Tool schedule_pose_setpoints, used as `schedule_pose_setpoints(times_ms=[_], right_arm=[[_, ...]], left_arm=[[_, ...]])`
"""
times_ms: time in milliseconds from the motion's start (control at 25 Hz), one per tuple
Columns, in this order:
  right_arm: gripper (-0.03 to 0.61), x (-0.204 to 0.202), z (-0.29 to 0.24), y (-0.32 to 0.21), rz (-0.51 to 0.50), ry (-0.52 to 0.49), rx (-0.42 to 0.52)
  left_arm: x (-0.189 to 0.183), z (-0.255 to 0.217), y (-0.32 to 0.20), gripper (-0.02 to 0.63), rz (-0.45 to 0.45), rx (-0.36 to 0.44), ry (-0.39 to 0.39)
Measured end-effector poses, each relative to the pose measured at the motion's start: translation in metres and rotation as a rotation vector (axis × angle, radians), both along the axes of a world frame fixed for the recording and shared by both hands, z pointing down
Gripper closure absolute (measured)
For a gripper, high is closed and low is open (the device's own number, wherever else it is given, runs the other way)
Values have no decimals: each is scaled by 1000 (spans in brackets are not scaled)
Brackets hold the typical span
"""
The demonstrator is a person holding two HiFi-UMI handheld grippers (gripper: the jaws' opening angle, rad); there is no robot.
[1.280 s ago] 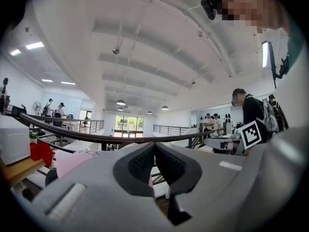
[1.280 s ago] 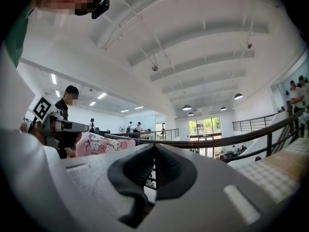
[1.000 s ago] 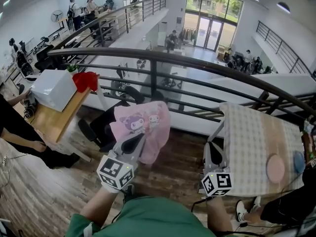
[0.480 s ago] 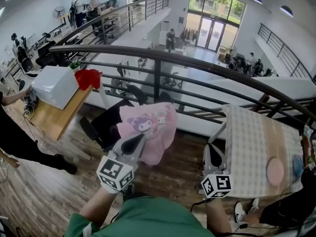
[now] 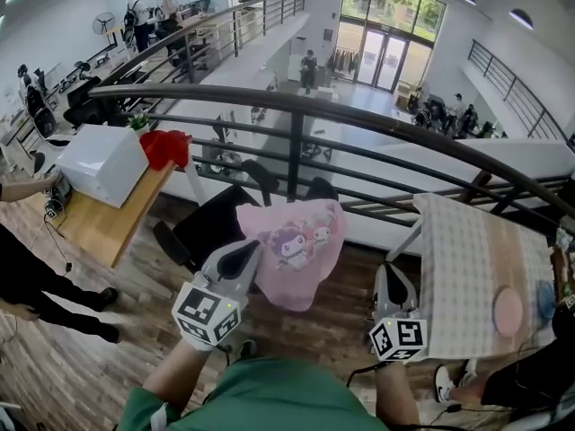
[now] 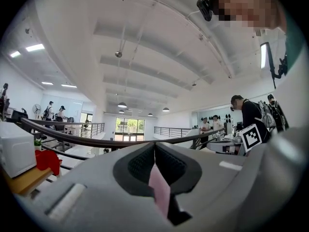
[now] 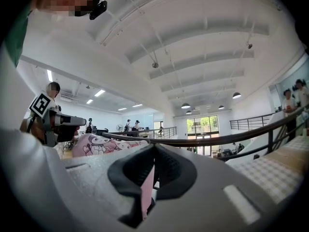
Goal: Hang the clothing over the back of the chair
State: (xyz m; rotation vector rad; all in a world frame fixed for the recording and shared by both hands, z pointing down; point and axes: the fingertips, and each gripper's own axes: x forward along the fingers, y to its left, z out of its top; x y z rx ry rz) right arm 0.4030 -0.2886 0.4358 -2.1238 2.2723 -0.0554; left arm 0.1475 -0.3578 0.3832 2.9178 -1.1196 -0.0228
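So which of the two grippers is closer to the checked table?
Right. The right gripper is just left of the table edge; the left gripper, holding the pink shirt, is farther left.

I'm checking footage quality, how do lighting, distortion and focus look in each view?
Head view: bright daylight comes through the glass doors, the railing bows from fisheye, and the pink garment is sharp. Left gripper view: black corners, and the strip light glares at left. Right gripper view: same corners, with the checked tablecloth stretched at the right edge.
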Motion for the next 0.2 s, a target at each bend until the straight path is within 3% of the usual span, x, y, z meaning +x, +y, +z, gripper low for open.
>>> schedule_pose_setpoints(times_ms=[200], right_arm=[[575,-23,-7,-29,21,14,4]], left_arm=[[-31,-7,-41,601,-8,9,17]])
